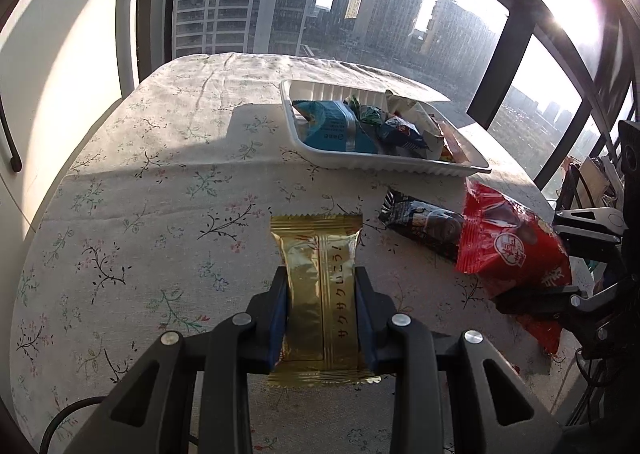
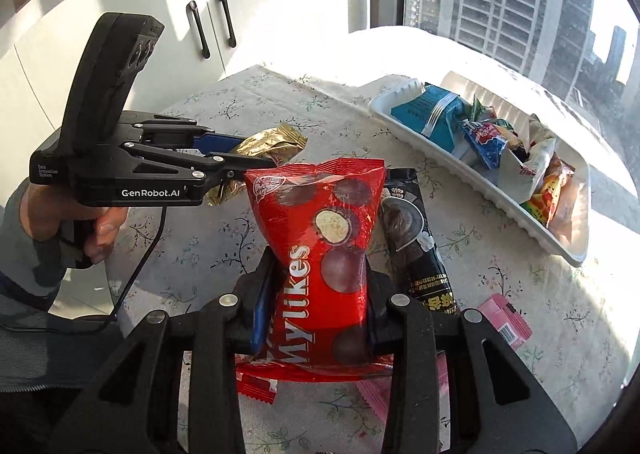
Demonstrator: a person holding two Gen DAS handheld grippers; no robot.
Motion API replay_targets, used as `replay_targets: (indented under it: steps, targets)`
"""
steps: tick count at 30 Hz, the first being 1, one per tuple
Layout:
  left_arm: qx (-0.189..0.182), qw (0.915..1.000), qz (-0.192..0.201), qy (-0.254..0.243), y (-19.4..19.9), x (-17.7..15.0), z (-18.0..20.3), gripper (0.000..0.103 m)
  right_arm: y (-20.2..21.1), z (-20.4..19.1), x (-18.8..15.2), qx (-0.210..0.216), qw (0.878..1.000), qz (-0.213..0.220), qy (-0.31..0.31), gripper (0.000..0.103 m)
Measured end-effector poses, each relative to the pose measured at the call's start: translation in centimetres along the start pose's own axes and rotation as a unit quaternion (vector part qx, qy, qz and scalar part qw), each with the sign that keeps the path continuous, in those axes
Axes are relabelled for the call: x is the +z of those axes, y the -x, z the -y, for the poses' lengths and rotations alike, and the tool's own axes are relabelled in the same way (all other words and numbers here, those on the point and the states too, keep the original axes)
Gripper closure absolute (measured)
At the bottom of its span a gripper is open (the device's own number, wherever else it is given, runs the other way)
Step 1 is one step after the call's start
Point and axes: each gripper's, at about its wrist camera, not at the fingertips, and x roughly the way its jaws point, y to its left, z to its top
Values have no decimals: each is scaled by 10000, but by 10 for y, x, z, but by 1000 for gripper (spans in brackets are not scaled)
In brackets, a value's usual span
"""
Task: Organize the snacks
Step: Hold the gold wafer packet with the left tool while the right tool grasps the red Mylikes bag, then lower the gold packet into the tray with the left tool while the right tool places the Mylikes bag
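Observation:
My left gripper point(image 1: 320, 274) is shut on a gold snack packet point(image 1: 316, 238), held lengthwise between the pads above the floral tablecloth. The right wrist view shows that same left gripper point(image 2: 256, 152) from the side with the gold packet point(image 2: 276, 140) in it. My right gripper point(image 2: 320, 258) is shut on a red Mylikes bag point(image 2: 320, 206), squeezed at its waist; the bag point(image 1: 508, 242) also shows at the right of the left wrist view. A white tray point(image 1: 384, 165) point(image 2: 384, 110) further back holds several wrapped snacks.
A black snack packet point(image 2: 416, 238) point(image 1: 424, 224) lies on the cloth beside the red bag. A pink packet point(image 2: 504, 318) and a small red one point(image 2: 256, 386) lie near my right gripper. A hand point(image 2: 104, 226) holds the left gripper. White cabinets point(image 2: 208, 30) and windows stand behind the table.

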Motion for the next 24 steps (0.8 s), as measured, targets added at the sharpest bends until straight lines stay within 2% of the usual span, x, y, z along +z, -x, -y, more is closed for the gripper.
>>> replay_targets:
  steps: [3, 5, 9, 11, 16, 21, 24]
  targets:
    - [4, 9999, 112, -73, 2, 17, 2, 71, 26, 26, 8, -72, 9981, 459, -410, 70]
    - [31, 9996, 224, -180, 4, 33, 5, 71, 43, 51, 13, -313, 9936, 724, -805, 70]
    - [42, 9989, 325, -344, -6, 71, 12, 71, 67, 120, 23, -879, 9727, 1186, -1791, 70]
    - [20, 9986, 347, -407, -16, 93, 15, 71, 73, 147, 29, -1282, 9612, 1336, -2045, 70]
    - [112, 9984, 250, -491, -57, 143, 20, 71, 56, 200, 47, -1511, 9497, 1344, -2390, 70]
    - [231, 9984, 84, -506, -101, 173, 27, 71, 15, 231, 61, -1637, 9501, 1005, -2459, 70]
    - [294, 9976, -3, -627, -121, 181, 33, 71, -11, 241, 59, -1636, 9502, 895, -2497, 70]
